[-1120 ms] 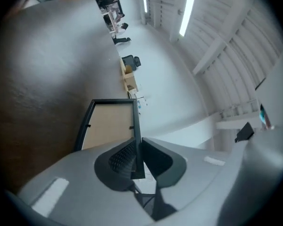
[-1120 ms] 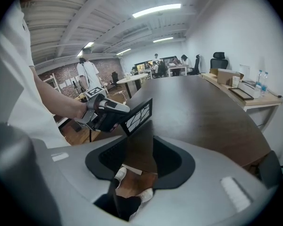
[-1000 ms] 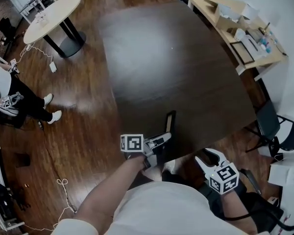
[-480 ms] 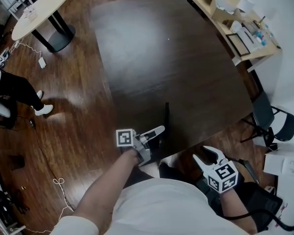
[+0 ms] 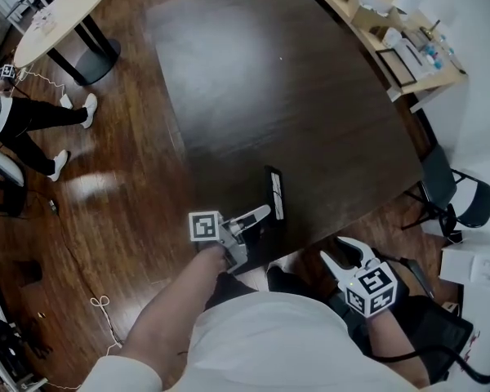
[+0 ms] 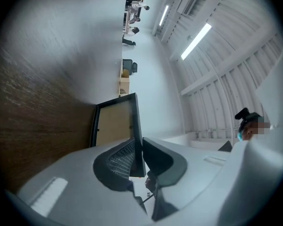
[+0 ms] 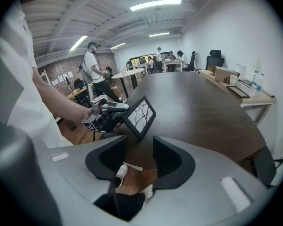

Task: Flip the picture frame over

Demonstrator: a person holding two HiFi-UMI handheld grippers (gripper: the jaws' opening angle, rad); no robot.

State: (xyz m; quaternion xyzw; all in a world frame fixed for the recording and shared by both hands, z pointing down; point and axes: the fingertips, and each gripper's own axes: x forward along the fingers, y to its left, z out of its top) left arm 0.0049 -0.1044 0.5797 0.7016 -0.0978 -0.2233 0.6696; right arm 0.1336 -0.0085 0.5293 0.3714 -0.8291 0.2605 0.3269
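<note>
A black picture frame (image 5: 273,199) stands on edge over the near edge of the dark table (image 5: 286,96). My left gripper (image 5: 257,223) is shut on its near border. In the left gripper view the frame (image 6: 117,123) runs away from the jaws, its brown back panel showing. From the right gripper view the frame (image 7: 137,116) shows a white picture with dark branch lines, and the left gripper (image 7: 114,112) clamps its left side. My right gripper (image 5: 349,256) hangs open off the table's near edge, to the right of the frame, holding nothing.
A light wooden desk (image 5: 392,47) with boxes and bottles stands at the far right. A black chair (image 5: 453,194) sits right of the table. A round white table (image 5: 57,19) and a seated person's legs (image 5: 33,125) are at the far left.
The frame, held in my left gripper, has turned further: first seen edge-on, its glass side now tips toward the right. The view shifted a little; the right gripper stays open.
</note>
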